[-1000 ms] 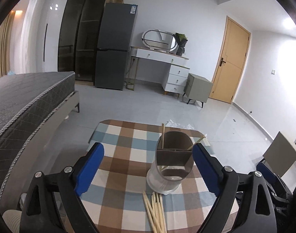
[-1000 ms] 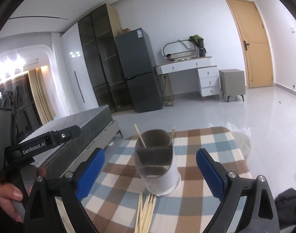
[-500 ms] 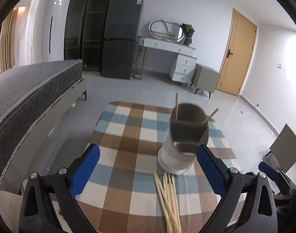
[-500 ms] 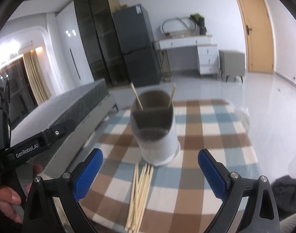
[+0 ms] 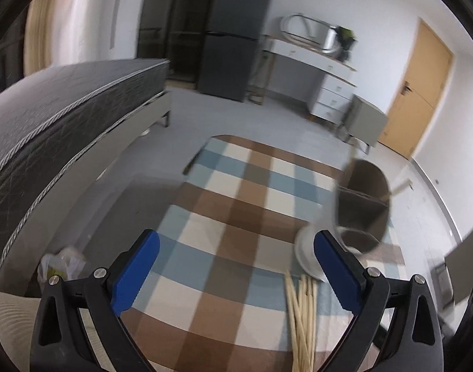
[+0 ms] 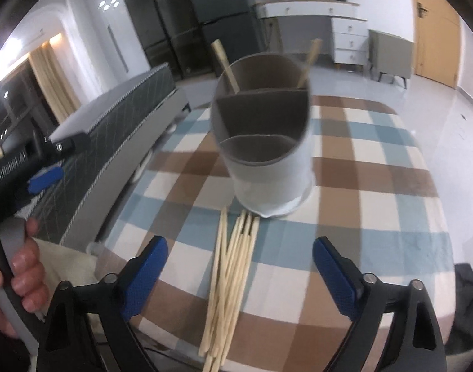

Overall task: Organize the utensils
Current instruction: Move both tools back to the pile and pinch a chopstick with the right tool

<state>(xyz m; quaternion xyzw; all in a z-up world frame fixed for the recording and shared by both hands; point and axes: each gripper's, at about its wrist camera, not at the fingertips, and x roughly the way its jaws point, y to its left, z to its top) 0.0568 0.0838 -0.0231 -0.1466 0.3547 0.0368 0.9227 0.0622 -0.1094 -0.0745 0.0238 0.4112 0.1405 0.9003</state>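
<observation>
Chopsticks (image 6: 230,282) lie in a loose bundle on the checked tablecloth (image 6: 376,192), just before the grey divided holder (image 6: 264,142), where two sticks stand. Right gripper (image 6: 239,266) is closing, wide, empty; left gripper (image 5: 234,257) is wide apart, empty. Behind: bed (image 5: 59,117), fridge (image 5: 233,31), door (image 5: 419,93).

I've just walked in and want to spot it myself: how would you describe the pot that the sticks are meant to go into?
Find the checked blue, brown and cream tablecloth. On it stands one round pale holder, upright, with brown dividers inside and two chopsticks already leaning out of its back compartment. Nothing else there stands upright: the loose chopsticks lie flat in front of it.
</observation>
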